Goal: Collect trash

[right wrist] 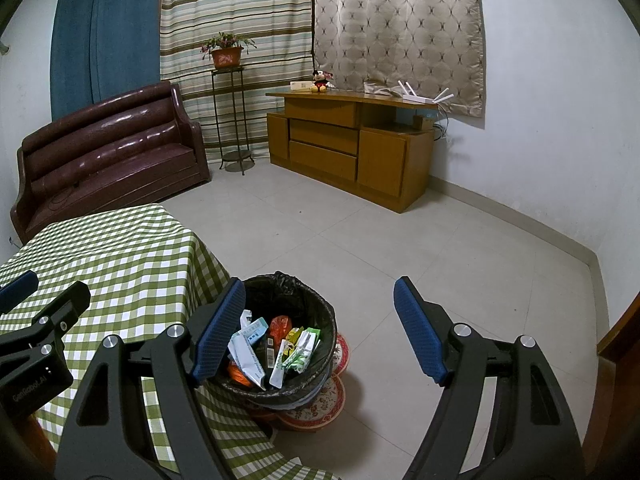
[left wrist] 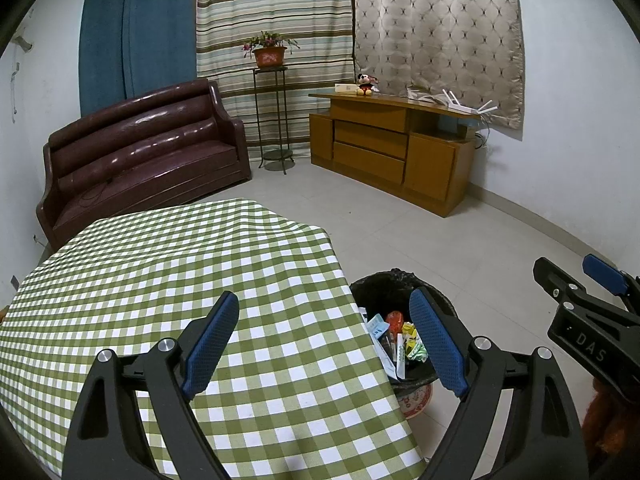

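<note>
A bin lined with a black bag (right wrist: pixel 316 316) stands on the floor beside the table and holds several wrappers and packets (right wrist: pixel 276 344); the same bin (left wrist: pixel 394 284) shows in the left wrist view. My left gripper (left wrist: pixel 324 316) is open over the table's right edge, nothing between its blue pads. My right gripper (right wrist: pixel 320 304) is open above and near the bin, empty. The right gripper (left wrist: pixel 580 276) also shows at the right edge of the left wrist view. The left gripper's finger (right wrist: pixel 18 284) peeks in at the left of the right wrist view.
A table with a green checked cloth (left wrist: pixel 160 280) fills the lower left. A dark red sofa (left wrist: pixel 148 148), a plant stand (left wrist: pixel 272 112) and a wooden cabinet (left wrist: pixel 396 148) line the far wall. Pale floor tiles (right wrist: pixel 400 248) lie between. A patterned red-and-white base (right wrist: pixel 320 404) sits under the bin.
</note>
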{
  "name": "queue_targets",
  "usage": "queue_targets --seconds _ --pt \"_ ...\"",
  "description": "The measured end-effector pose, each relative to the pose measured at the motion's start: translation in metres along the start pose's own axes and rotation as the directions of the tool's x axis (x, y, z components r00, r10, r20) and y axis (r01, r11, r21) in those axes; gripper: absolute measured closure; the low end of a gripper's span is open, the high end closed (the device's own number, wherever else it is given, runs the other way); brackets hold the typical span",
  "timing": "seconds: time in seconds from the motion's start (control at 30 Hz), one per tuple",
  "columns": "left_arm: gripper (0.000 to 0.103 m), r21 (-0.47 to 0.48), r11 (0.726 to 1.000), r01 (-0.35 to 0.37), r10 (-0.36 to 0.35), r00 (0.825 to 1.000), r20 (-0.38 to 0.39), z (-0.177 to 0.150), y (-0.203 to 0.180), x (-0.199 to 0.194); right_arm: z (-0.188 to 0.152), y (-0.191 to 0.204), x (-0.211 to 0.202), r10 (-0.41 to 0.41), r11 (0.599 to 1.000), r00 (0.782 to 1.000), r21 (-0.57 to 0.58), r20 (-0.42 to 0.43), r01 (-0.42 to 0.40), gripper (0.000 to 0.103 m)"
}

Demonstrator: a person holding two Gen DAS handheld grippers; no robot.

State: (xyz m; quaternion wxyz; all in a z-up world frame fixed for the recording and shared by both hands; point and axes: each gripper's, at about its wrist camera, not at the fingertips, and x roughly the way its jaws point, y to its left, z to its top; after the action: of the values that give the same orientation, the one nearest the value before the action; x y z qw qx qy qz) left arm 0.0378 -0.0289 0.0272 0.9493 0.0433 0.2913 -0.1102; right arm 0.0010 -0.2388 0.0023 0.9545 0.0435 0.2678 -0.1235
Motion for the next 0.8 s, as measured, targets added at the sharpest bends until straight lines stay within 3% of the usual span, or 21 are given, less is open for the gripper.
queue_targets --seconds 0.8 --pt "0.019 -0.005 1.0 -0.003 0.003 1.0 0.004 0.0019 -0.0035 0.0024 0.0002 0.0003 0.0001 0.0 1.0 1.0 -0.001 0.0 0.0 0.028"
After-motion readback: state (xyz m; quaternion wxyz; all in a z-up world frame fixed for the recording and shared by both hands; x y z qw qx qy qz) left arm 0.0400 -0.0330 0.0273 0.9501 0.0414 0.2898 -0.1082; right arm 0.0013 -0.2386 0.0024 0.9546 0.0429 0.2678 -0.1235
